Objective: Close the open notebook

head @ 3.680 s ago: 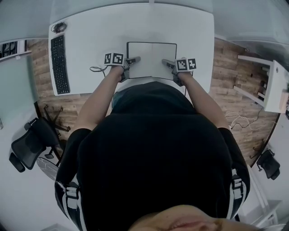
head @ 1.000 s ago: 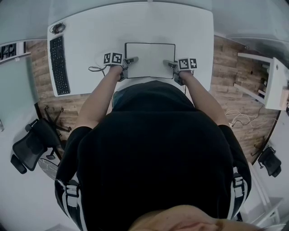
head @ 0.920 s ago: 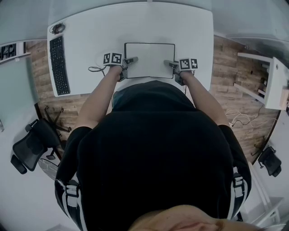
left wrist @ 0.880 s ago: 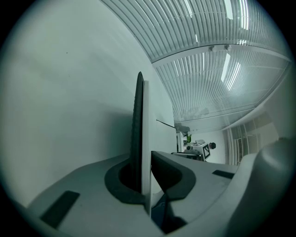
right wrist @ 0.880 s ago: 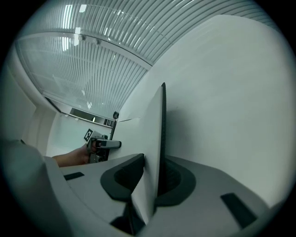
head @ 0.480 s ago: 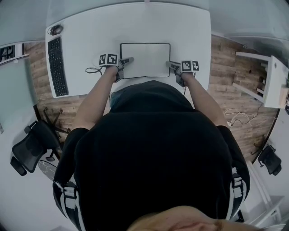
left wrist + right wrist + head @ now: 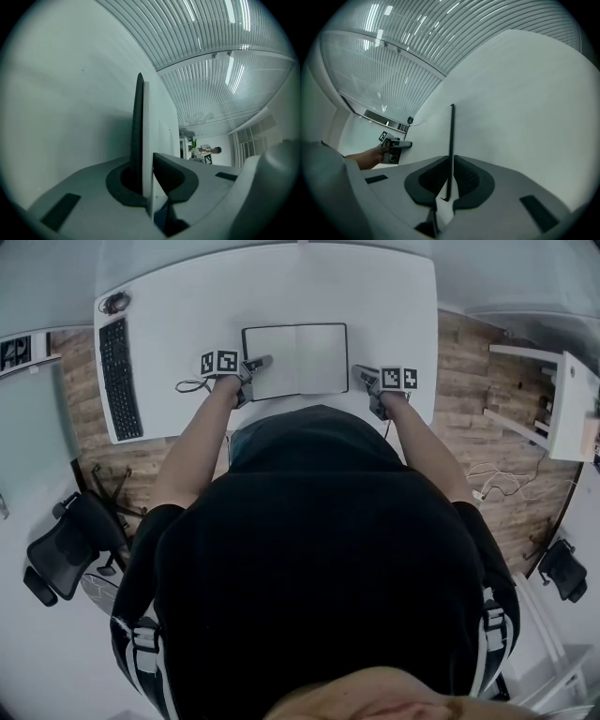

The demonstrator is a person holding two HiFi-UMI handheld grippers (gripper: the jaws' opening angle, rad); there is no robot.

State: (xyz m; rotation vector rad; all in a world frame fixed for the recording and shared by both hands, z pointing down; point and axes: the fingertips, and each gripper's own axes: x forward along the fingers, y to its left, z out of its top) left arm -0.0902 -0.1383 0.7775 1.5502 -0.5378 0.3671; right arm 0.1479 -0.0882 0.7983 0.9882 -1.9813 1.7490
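The notebook [image 7: 295, 359] lies open on the white counter [image 7: 187, 296] straight ahead of you, both blank pages spread. Your left hand-held gripper [image 7: 253, 365] is clenched on its left edge, with the dark cover and the white pages pinched together between the pads [image 7: 168, 176]. Your right hand-held gripper [image 7: 362, 377] grasps the right edge, where only the thin black cover stands edge-on between its jaws. A black keyboard [image 7: 117, 371] lies well apart, at the counter's left end
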